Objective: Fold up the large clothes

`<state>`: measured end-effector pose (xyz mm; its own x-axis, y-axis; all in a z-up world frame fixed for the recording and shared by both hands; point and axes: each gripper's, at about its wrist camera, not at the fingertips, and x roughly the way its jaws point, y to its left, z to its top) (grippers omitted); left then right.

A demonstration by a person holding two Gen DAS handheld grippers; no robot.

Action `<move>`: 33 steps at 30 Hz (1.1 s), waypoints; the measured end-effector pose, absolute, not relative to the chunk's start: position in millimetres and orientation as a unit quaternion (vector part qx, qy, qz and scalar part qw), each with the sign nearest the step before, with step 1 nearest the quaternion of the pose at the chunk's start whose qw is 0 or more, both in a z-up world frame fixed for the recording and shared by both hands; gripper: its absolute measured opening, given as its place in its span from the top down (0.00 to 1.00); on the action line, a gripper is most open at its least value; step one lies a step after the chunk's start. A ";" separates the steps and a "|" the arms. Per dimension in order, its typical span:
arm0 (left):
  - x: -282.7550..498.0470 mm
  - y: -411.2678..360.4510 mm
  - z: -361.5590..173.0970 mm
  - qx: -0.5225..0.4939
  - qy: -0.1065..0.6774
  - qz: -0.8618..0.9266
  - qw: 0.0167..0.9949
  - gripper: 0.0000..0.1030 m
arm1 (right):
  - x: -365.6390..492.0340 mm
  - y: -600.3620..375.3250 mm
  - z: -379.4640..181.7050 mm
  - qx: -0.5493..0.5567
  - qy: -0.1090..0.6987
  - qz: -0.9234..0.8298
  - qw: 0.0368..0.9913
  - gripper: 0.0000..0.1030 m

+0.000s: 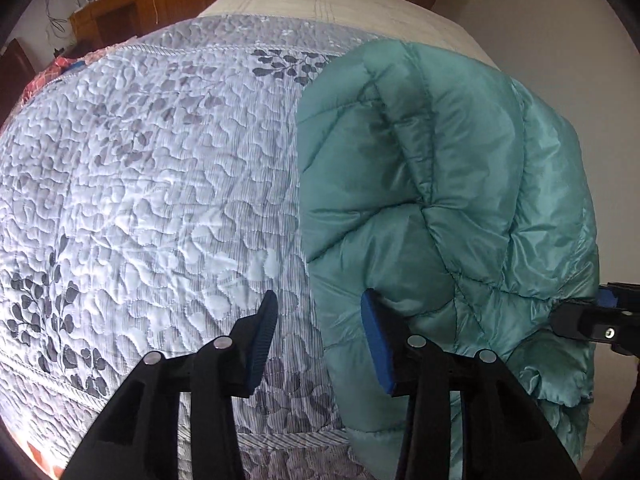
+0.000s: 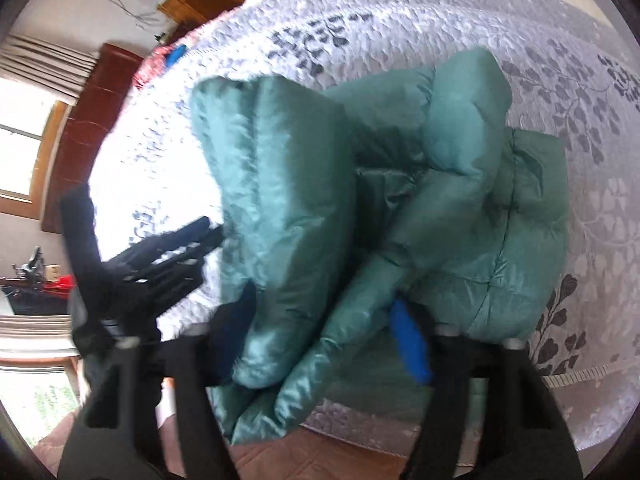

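- Jacket (image 1: 440,200), teal and puffy, lies bunched near the edge of the quilted bed (image 1: 140,160), where both tools can reach it.
- Left gripper (image 1: 316,340) has fingers apart, one pad touching the jacket's edge, nothing gripped.
- Right gripper (image 2: 320,340) straddles a padded fold with fingers spread; whether it pinches is unclear.

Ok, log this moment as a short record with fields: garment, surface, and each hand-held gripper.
garment: teal puffer jacket, bunched and partly folded, at the bed's edge
surface: grey-white quilted bedspread with a leaf pattern
left hand-held gripper: open, one blue pad against the jacket's edge, the other over the bedspread
right hand-held gripper: open, jacket folds between its fingers, not clamped
background: wooden furniture
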<state>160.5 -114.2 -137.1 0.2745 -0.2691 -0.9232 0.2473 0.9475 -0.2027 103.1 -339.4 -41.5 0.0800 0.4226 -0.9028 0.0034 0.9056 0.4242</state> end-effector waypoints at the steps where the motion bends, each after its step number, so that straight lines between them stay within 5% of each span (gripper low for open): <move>1: 160.2 -114.1 -136.4 -0.009 0.580 -0.163 0.798 0.58 | 103.3 -341.9 -44.9 0.167 0.661 0.148 0.717 0.73; 5: 157.3 -112.9 -127.1 -0.012 0.570 -0.168 0.805 0.58 | 101.2 -349.1 -47.8 0.189 0.652 0.165 0.715 0.89; 17: 131.6 -159.0 -56.6 0.008 0.491 -0.224 0.842 0.57 | 50.0 -433.7 10.4 0.231 0.548 0.115 0.796 0.91; 33: 98.8 -271.6 -118.9 0.110 0.508 -0.284 0.806 0.54 | -8.6 -526.5 -122.3 0.309 0.587 -0.027 0.748 0.85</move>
<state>98.8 -271.6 -118.9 0.3221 -0.3456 -0.8814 0.5690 0.8147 -0.1115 -8.6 -526.5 -122.3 0.3093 0.3217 -0.8949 0.4034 0.8078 0.4298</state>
